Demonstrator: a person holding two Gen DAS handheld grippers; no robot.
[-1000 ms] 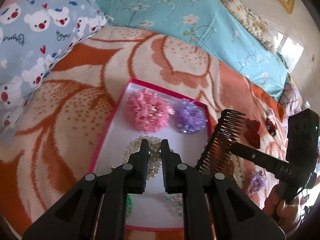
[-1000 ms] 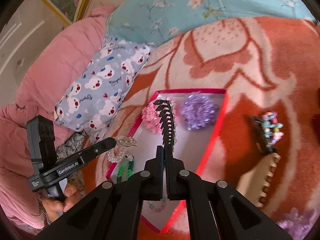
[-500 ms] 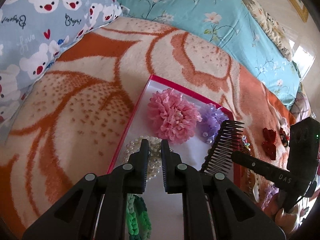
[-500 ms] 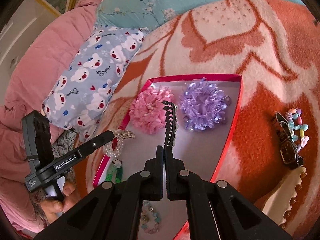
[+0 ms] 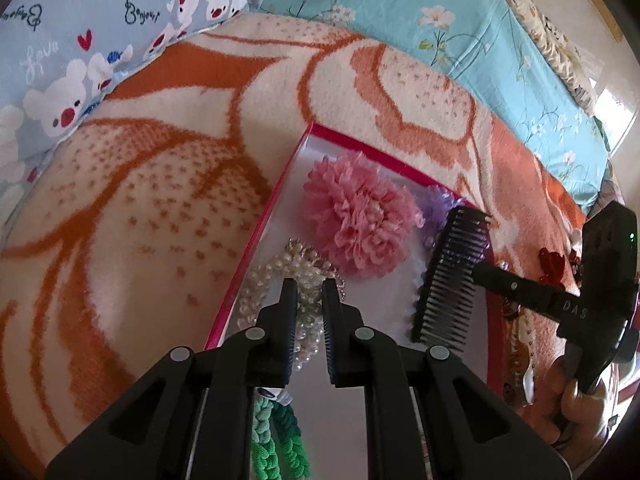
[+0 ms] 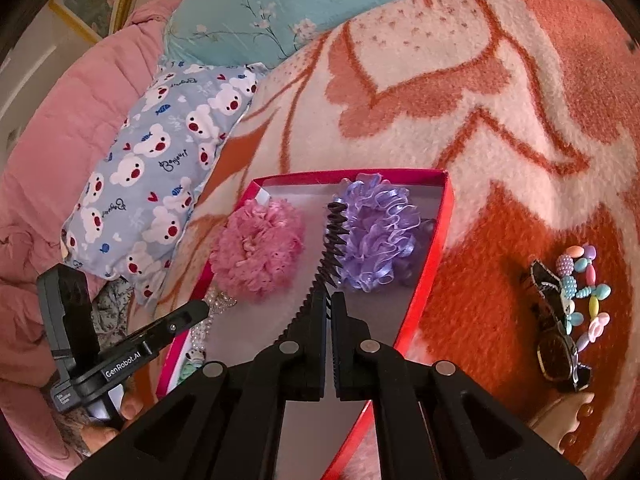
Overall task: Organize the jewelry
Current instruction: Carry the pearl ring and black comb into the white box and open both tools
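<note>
A red-rimmed box [image 5: 256, 236] [image 6: 436, 248] lies on the blanket. It holds a pink scrunchie [image 5: 356, 220] [image 6: 258, 250], a purple scrunchie [image 6: 378, 236] [image 5: 440, 206], a pearl bracelet [image 5: 272, 288] and a green braided band [image 5: 280, 444]. My right gripper [image 6: 327, 300] is shut on a black hair comb [image 6: 334, 240] [image 5: 452, 280], held low over the box between the two scrunchies. My left gripper [image 5: 306, 286] hovers over the pearl bracelet with its jaws slightly apart and nothing between them.
A bead bracelet [image 6: 584, 292], a dark watch [image 6: 556, 356] and a cream clip [image 6: 560, 420] lie on the blanket right of the box. Red clips [image 5: 554, 264] lie past the right gripper. A bear-print pillow [image 5: 80, 40] lies at the left.
Both grippers have moved closer to the box. The right gripper has carried the comb over the box's rim and lowered it between the scrunchies.
</note>
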